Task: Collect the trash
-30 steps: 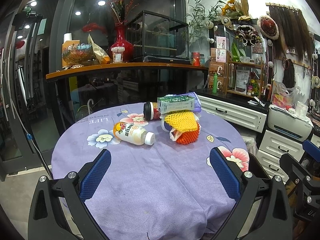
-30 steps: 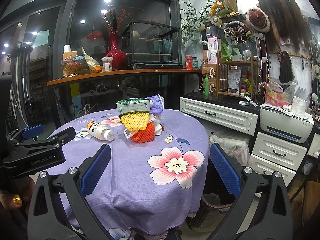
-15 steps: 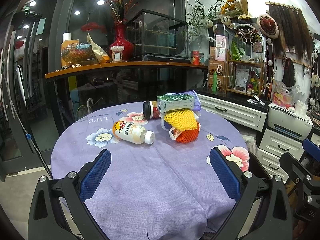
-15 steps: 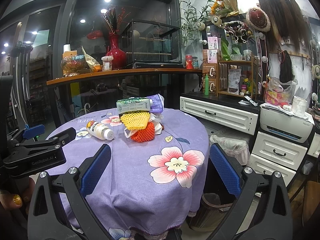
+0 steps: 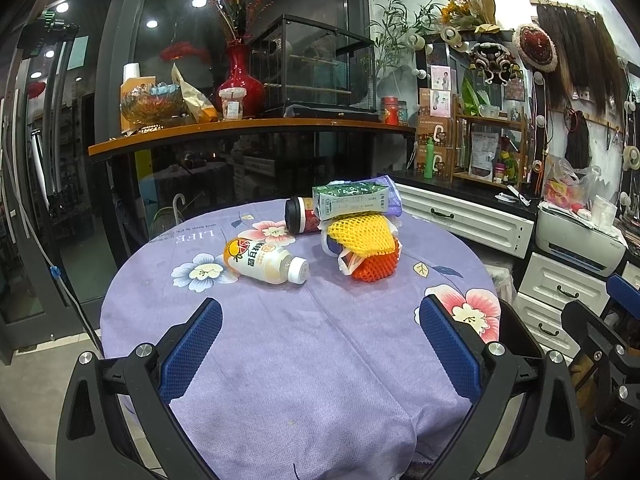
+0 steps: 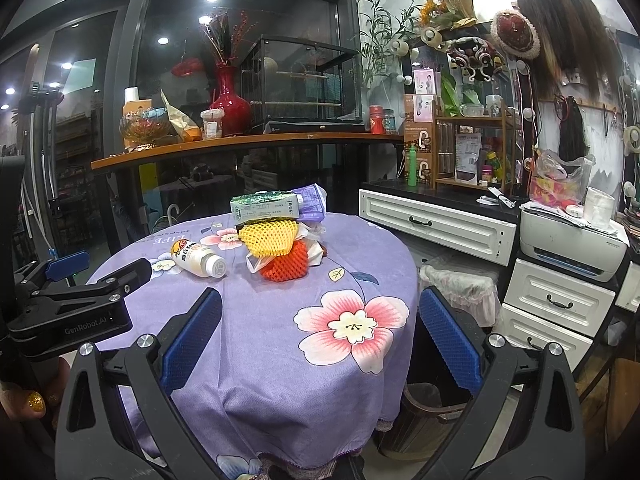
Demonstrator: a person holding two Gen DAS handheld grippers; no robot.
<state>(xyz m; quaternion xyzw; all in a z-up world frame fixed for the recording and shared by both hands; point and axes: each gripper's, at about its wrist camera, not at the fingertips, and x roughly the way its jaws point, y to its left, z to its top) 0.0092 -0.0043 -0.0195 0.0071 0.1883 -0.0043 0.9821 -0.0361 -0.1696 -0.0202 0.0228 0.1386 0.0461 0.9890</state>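
My left tool (image 5: 320, 344) is spread wide with nothing between its blue pads, held low over the near edge of the counter (image 5: 280, 380), which is draped in a purple flowered cloth. My right tool (image 6: 320, 344) is just as wide apart and just as empty, off the counter's right side, above where the cloth hangs down.

All the trash sits toward the far half of the counter, well apart from both tools. Nearest my left tool is the drink bottle (image 5: 264, 261), lying on its side with the white cap pointing toward me. I judge it a light, smooth plastic round that may roll or slip, so I would close across the middle of its body rather than the cap.

Beyond it is the pile: a yellow foam net (image 5: 362, 232) on top of an orange foam net (image 5: 376, 266), with crumpled white plastic beside them. These look soft and nearly weightless; they should squash in a grip, so a deep bite into the bulk seems best. A green carton (image 5: 350, 199) rests on top of the pile, apparently stiff but loosely balanced. A dark-lidded cup (image 5: 299, 220) lies on its side behind, touching the pile.
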